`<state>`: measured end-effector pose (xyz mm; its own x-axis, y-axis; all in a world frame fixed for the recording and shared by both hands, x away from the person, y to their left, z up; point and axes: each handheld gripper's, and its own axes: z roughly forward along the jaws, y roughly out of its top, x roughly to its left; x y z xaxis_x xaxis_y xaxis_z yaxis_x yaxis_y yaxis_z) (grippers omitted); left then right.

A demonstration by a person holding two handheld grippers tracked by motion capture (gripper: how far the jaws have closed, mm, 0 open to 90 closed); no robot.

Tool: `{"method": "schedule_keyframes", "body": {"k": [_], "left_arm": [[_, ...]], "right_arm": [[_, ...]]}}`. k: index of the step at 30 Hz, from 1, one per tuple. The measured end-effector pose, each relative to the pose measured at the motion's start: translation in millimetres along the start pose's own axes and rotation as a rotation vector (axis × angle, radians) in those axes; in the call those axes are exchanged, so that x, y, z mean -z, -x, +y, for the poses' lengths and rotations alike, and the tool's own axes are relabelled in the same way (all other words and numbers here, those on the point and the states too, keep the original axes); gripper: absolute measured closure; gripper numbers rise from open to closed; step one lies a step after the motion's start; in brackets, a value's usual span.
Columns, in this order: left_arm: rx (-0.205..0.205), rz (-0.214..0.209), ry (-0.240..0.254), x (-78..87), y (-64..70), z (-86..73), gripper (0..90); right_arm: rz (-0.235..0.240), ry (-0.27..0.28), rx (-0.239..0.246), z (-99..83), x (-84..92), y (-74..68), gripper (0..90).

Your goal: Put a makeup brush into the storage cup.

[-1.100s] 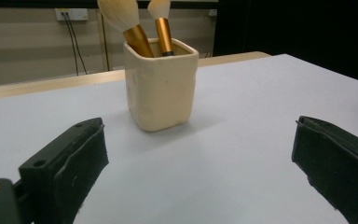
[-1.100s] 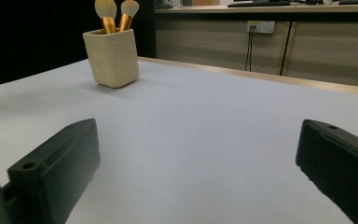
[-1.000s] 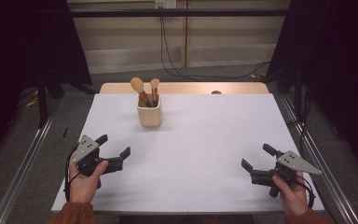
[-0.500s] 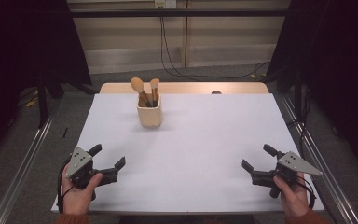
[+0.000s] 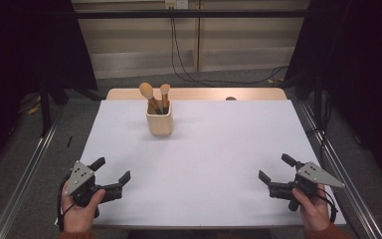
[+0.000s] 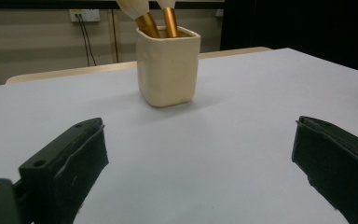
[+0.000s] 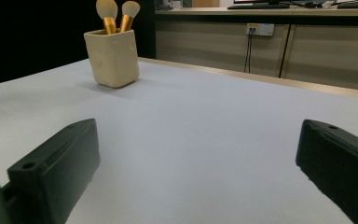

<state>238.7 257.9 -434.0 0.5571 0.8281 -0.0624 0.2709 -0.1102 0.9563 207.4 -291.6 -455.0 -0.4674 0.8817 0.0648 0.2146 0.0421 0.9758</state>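
We hold our left gripper [image 5: 111, 175] and right gripper [image 5: 274, 173] low at the near corners of the white tabletop [image 5: 219, 149], jaws spread wide and empty. A cream cup [image 5: 159, 121] with two brushes [image 5: 154, 97] stands toward the far left, well apart from both grippers.

A white table [image 5: 219, 149] carries one cream cup [image 5: 159, 123] (toward its far side).

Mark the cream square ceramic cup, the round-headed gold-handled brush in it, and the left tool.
cream square ceramic cup [image 5: 159, 124], high view, front wall
round-headed gold-handled brush [image 5: 146, 91], high view, bristle head
left tool [image 5: 111, 176], high view, gap between jaw tips
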Motion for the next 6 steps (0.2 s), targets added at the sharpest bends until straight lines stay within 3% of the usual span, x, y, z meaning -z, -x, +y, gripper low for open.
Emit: {"method": "schedule_keyframes", "body": {"k": [6], "left_arm": [[-0.006, -0.004, -0.003, 1.7, -0.3, -0.8, 3.2]], "right_arm": [[0.001, -0.008, 0.007, 0.0, -2.5, -0.6, 0.0]]}}
